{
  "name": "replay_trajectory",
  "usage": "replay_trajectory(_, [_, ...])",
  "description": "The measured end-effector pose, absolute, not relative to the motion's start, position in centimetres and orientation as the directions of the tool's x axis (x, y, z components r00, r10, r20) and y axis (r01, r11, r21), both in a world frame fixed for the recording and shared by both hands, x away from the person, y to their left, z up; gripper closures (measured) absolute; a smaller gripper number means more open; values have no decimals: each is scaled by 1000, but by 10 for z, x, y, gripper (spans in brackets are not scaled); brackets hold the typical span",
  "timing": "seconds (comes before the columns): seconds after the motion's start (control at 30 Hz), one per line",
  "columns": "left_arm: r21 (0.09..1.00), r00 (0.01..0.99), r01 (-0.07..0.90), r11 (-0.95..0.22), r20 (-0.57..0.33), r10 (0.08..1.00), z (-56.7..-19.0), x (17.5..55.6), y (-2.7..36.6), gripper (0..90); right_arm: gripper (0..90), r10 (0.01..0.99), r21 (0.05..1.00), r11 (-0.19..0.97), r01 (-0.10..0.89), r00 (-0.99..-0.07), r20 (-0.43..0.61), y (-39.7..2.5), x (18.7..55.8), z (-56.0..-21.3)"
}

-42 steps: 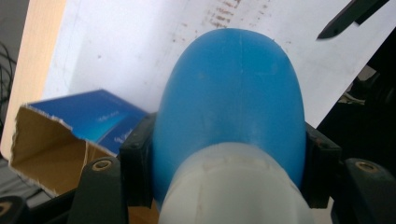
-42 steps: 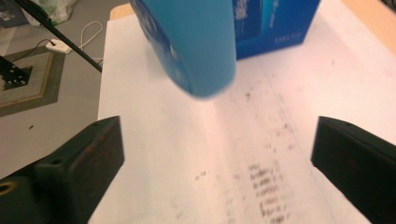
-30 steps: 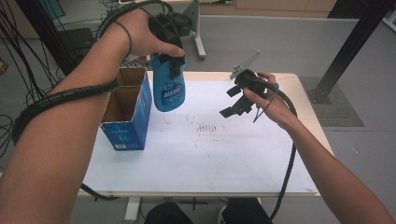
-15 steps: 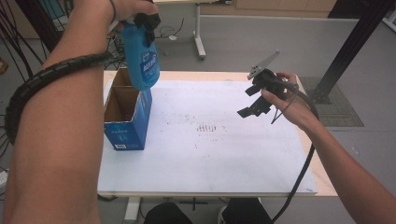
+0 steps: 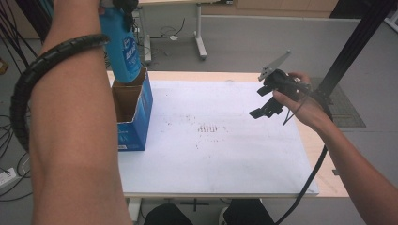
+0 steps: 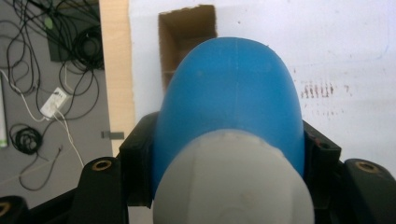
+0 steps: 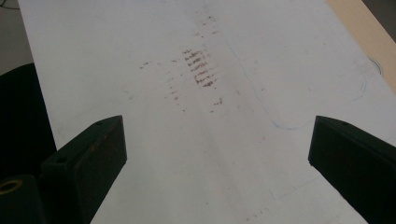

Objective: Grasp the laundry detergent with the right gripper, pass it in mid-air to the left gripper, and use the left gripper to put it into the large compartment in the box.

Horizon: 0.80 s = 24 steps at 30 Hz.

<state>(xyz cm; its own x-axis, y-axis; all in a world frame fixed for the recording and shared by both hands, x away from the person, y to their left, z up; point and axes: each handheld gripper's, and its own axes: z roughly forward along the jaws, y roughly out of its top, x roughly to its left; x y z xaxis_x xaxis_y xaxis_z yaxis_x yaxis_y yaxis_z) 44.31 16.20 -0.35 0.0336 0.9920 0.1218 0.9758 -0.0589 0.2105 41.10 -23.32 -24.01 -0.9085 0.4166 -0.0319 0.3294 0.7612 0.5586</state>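
Bottle (image 6: 233, 93), blue with a grey cap, sits squeezed between the two black jaws of the left gripper (image 6: 231, 154), one jaw pressed on each side just past the cap. In the high view the bottle (image 5: 123, 47) hangs upright over the open top of the blue box (image 5: 135, 110) at the far left of the table (image 5: 324, 154), its base just above the opening. At the far right, the right gripper (image 7: 217, 154) hovers over the white sheet (image 7: 196, 140) with jaws spread wide, holding nothing
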Motion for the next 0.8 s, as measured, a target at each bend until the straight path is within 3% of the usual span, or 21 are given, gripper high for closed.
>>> replay_trajectory(0.8, [223, -89, 972, 69, 82, 993, -28, 444, 197, 372, 51, 413, 504, 804, 317, -907, -88, -240, 402, -241])
